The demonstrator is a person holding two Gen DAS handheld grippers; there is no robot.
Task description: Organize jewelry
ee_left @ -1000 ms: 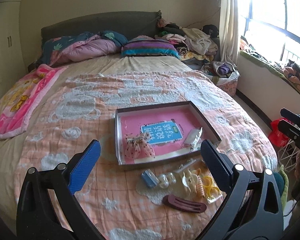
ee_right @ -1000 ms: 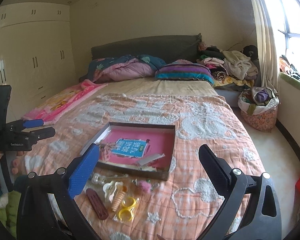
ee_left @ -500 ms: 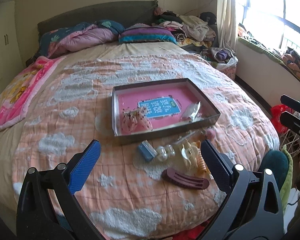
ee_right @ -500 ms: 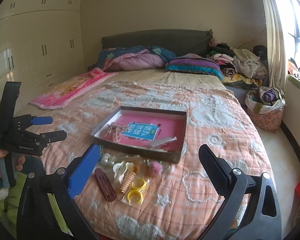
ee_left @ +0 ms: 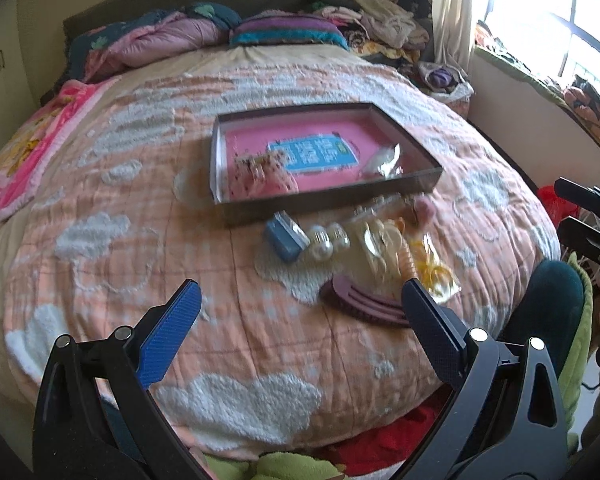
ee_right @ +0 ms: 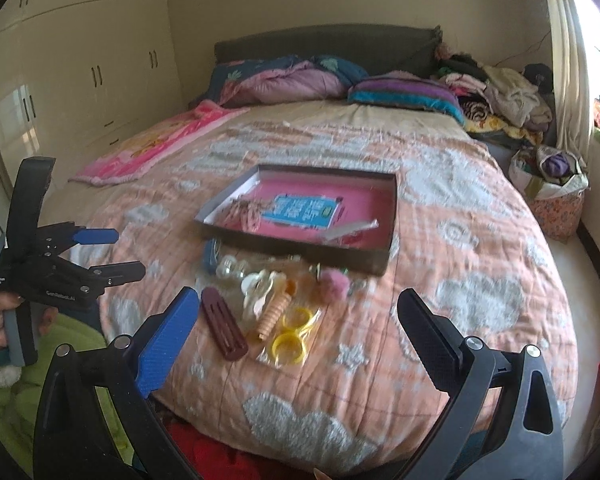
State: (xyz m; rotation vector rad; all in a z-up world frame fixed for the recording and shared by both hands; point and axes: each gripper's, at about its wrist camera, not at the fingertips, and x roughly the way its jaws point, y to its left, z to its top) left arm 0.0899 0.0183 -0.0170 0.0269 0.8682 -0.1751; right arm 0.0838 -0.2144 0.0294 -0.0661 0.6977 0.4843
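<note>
A shallow dark tray (ee_left: 324,197) (ee_right: 300,251) with a pink floor lies on the bed, holding a dotted bow (ee_left: 256,176), a blue card (ee_left: 312,156) and a small plastic bag (ee_left: 384,162). Loose pieces lie in front of it: a blue box (ee_left: 286,240), pearl clips (ee_left: 328,242), a cream claw clip (ee_right: 260,288), an orange spiral clip (ee_right: 274,312), a pink pompom (ee_right: 334,284), yellow rings (ee_right: 288,340) and a dark red hair clip (ee_left: 364,304) (ee_right: 224,328). My left gripper (ee_left: 300,312) (ee_right: 128,252) hovers open near the bed's foot. My right gripper (ee_right: 298,320) (ee_left: 568,210) is open too, holding nothing.
An orange quilt (ee_left: 140,248) with white clouds covers the bed. Pillows and folded bedding (ee_right: 300,80) lie at the headboard, clothes are piled at the far right (ee_right: 508,96), and a fabric basket (ee_right: 556,200) stands on the floor. Wardrobes (ee_right: 80,80) line the left wall.
Both grippers have moved down and closer to the pile of loose pieces at the foot of the bed. Both stay open and nothing has been picked up.
</note>
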